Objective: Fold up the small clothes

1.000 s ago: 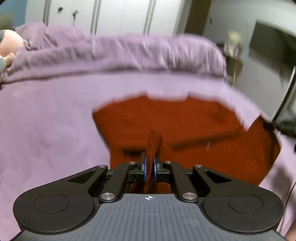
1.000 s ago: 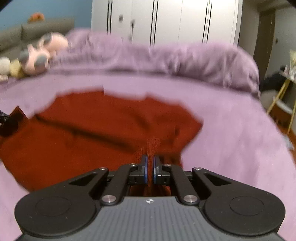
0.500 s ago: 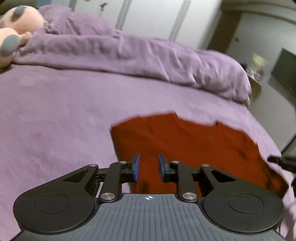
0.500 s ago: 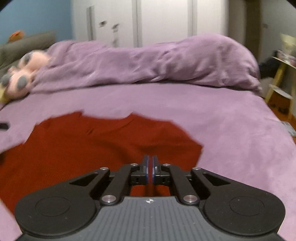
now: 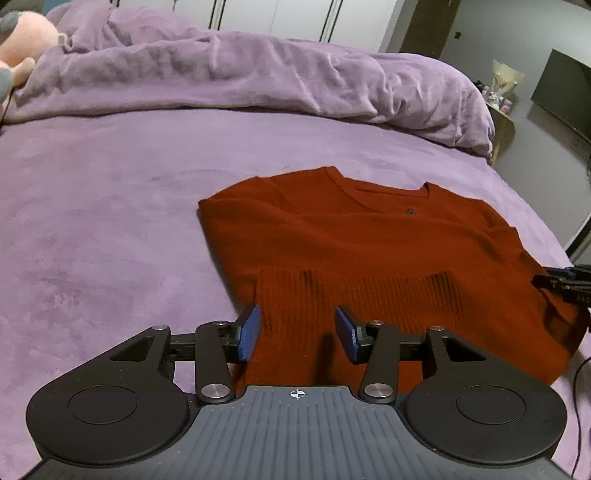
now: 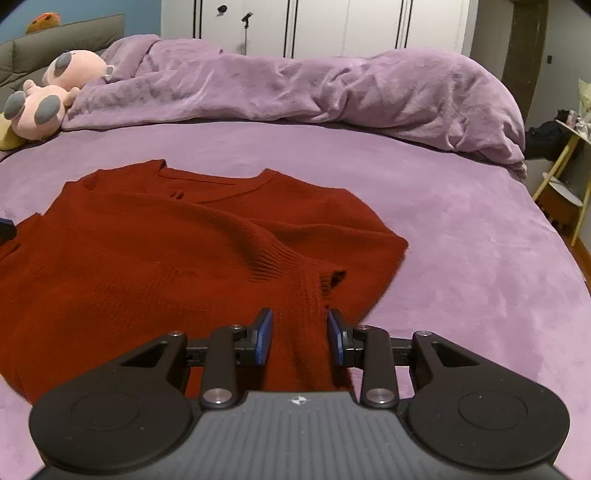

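This is a bedroom in a home. A wide bed (image 6: 461, 236) fills both views, covered by a purple plush sheet, with a rumpled purple duvet (image 6: 295, 88) bunched across its far side. A pink plush toy (image 6: 55, 92) lies at the bed's far left corner, against a grey padded headboard (image 6: 44, 44). Behind the bed stands a white wardrobe (image 6: 332, 26) with tall doors. To the right, a dark flat screen (image 5: 561, 92) hangs on a grey wall, and a small yellow-framed side table (image 6: 565, 184) holds what may be flowers or wrapped items, too small to tell.
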`<state>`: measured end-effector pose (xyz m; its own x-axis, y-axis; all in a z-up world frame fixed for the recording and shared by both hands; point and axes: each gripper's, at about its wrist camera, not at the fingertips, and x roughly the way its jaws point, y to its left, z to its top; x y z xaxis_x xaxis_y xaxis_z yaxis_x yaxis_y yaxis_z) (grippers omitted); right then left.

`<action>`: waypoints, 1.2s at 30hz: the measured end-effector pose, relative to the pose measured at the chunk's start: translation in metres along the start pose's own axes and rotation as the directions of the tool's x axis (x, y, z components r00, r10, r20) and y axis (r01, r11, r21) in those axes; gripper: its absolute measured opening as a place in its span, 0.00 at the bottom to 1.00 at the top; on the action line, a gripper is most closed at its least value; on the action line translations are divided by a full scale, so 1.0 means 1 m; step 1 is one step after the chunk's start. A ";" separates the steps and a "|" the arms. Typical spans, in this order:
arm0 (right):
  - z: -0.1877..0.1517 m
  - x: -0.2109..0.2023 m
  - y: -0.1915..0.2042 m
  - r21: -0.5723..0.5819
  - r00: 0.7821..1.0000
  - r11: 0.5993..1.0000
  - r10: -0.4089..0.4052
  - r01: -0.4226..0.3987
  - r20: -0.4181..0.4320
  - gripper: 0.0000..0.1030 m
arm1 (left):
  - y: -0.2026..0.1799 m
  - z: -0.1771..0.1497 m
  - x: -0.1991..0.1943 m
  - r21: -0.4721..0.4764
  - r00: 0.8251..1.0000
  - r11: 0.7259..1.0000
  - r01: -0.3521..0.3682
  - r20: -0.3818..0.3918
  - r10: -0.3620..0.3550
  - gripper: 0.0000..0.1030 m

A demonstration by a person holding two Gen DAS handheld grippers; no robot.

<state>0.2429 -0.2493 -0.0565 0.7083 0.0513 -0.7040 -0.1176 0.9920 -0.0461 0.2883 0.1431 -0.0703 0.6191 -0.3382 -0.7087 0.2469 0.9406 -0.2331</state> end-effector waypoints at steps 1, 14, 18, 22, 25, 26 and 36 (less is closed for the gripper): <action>0.000 0.000 0.001 -0.006 1.000 1.000 -0.004 0.004 0.001 0.29 | 0.001 0.000 0.001 -0.003 1.000 1.000 -0.014 -0.003 0.014 0.49; 0.001 0.007 0.006 -0.015 0.999 1.000 0.024 -0.025 -0.024 0.10 | 0.007 0.000 0.003 -0.059 0.999 0.997 0.045 -0.012 -0.046 0.45; 0.000 0.009 0.007 -0.005 0.999 1.000 0.024 -0.024 -0.025 0.11 | 0.000 -0.001 0.002 -0.018 0.999 0.999 0.040 -0.015 -0.040 0.40; -0.001 0.010 0.009 -0.006 1.000 1.000 0.018 -0.018 -0.018 0.11 | -0.011 -0.003 0.003 0.027 0.999 0.998 0.052 -0.015 -0.052 0.39; -0.001 0.010 0.009 0.011 0.999 1.000 0.026 -0.025 -0.021 0.11 | -0.012 -0.003 0.011 0.031 0.998 0.998 0.051 -0.025 -0.050 0.40; -0.001 0.011 0.008 0.020 0.999 0.999 0.033 -0.033 -0.023 0.11 | -0.011 -0.004 0.015 0.030 0.998 0.998 0.049 -0.027 -0.048 0.43; 0.006 0.002 0.005 0.071 0.999 0.996 0.044 -0.046 0.019 0.06 | -0.006 0.010 0.001 -0.016 0.997 0.997 0.075 0.018 -0.075 0.10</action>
<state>0.2480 -0.2440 -0.0545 0.7152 0.0974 -0.6920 -0.0999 0.9943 0.0367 0.2949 0.1369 -0.0628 0.6124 -0.4079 -0.6772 0.2804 0.9130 -0.2963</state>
